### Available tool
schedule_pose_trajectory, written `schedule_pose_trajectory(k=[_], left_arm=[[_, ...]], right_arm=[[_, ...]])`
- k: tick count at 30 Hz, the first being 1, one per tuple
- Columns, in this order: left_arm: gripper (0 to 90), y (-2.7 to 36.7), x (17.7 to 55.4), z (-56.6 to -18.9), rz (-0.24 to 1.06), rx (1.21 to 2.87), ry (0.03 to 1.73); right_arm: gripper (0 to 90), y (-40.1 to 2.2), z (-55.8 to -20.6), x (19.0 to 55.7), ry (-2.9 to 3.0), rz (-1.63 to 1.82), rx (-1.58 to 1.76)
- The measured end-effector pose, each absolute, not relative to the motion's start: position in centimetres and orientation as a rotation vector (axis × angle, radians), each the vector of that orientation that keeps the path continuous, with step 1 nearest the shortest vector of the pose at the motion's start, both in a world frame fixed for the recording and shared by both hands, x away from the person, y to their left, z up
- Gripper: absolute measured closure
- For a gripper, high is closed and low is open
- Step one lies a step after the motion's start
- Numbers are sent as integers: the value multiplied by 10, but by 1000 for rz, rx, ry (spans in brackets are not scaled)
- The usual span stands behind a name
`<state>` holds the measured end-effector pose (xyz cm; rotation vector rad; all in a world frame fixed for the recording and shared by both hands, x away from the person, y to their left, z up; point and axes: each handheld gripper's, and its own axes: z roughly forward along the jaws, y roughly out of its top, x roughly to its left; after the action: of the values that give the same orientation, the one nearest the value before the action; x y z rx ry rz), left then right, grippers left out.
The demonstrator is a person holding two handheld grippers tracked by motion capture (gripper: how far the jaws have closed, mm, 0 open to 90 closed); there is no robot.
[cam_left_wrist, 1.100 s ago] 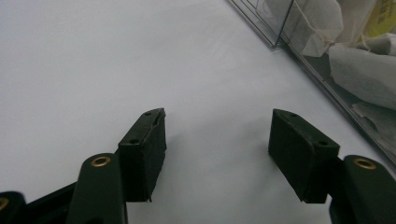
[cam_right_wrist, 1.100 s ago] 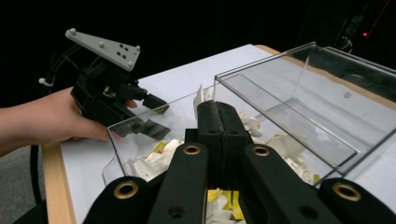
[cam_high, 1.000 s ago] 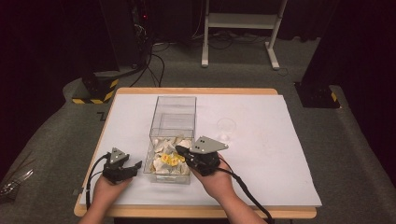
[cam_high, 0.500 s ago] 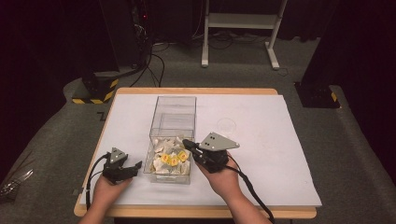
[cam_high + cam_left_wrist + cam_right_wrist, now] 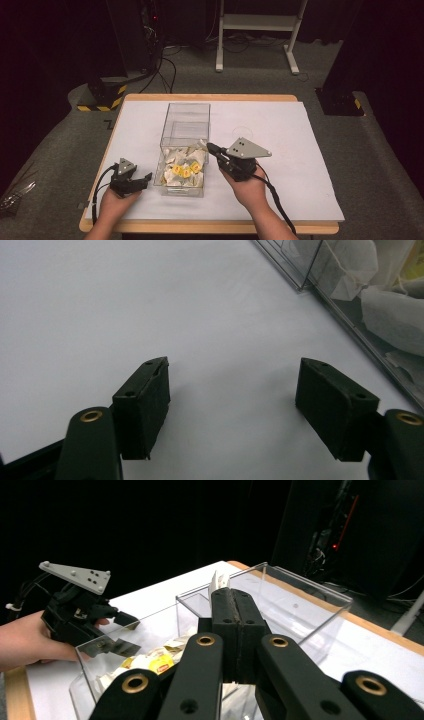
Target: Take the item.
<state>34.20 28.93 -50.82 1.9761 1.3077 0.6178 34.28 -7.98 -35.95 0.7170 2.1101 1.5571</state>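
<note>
The tea bag (image 5: 218, 581) looks light, limp and easily torn, best pinched by its paper edge. The right tool (image 5: 212, 148) is clamped on 1, just above the clear box (image 5: 186, 116) on the bench (image 5: 300, 150). The left tool (image 5: 145, 178), jaws just opened wide, holds nothing beside the box.

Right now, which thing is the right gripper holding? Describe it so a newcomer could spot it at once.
Start at the clear plastic box in the middle of the white table; its near compartment holds tea bags. Beside its right wall hovers the right gripper, jaws shut on a small white paper piece, likely a tea bag's, lifted clear above the pile.
</note>
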Motion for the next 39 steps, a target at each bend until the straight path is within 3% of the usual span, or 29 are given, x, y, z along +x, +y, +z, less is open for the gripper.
schedule_pose_trajectory(k=[39], left_arm=[[274, 288, 342, -508, 618, 1978, 1314]], right_arm=[[900, -133, -353, 359, 1983, 1418, 842]])
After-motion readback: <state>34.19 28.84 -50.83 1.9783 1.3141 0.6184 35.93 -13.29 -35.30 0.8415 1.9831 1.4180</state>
